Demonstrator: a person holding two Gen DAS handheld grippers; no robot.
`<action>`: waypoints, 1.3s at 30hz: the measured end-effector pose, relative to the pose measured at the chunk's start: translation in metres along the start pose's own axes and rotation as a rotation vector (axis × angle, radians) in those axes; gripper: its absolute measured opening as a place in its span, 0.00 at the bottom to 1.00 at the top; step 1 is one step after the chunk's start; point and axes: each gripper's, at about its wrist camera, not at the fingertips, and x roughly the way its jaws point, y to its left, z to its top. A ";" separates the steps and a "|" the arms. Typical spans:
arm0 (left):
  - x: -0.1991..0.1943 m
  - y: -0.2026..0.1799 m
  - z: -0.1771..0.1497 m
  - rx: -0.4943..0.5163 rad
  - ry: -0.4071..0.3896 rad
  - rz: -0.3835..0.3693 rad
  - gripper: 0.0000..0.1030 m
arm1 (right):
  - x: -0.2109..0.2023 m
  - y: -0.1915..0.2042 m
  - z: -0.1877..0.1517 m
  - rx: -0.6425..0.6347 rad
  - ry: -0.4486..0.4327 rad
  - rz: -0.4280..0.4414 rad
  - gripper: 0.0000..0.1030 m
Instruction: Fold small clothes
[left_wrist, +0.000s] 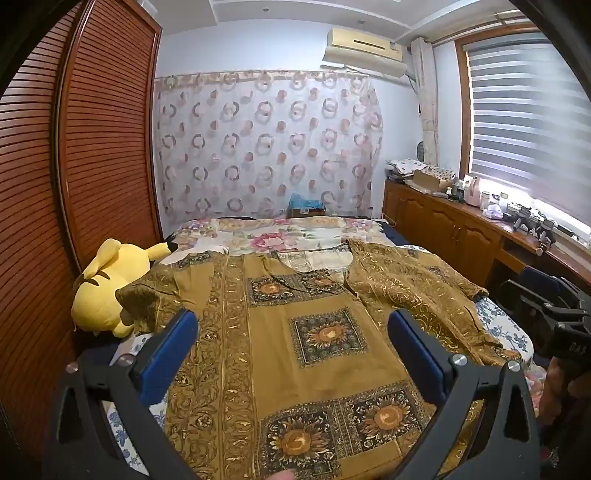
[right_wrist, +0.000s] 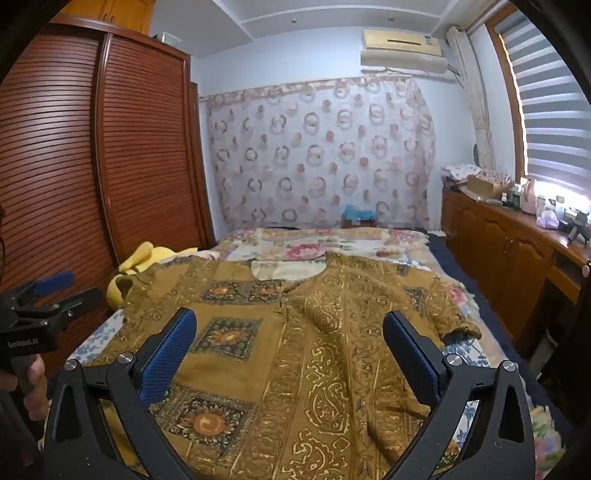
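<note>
We see a mustard-gold patterned shirt (left_wrist: 317, 332) spread flat on the bed (left_wrist: 280, 230). Our left gripper (left_wrist: 291, 341) and right gripper (right_wrist: 290, 341) hover above it, fingers (left_wrist: 166, 354) spread wide and empty, the cloth lying below and between them, untouched.

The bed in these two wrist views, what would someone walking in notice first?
A big mustard-gold patterned garment lies spread flat across the bed, sunflower squares down its middle. A yellow plush toy lies at its left edge, against the slatted wooden wardrobe. In the foreground, the left gripper and the right gripper hover wide open over the cloth, holding nothing.
</note>
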 end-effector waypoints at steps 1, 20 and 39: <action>-0.001 0.000 0.000 0.002 -0.002 0.001 1.00 | 0.000 0.000 0.000 0.000 -0.004 0.001 1.00; -0.002 0.001 0.003 0.006 0.002 0.003 1.00 | -0.006 -0.003 0.003 0.012 -0.014 0.001 1.00; -0.012 0.001 0.009 0.012 -0.007 0.013 1.00 | -0.006 -0.003 0.002 0.014 -0.015 -0.001 1.00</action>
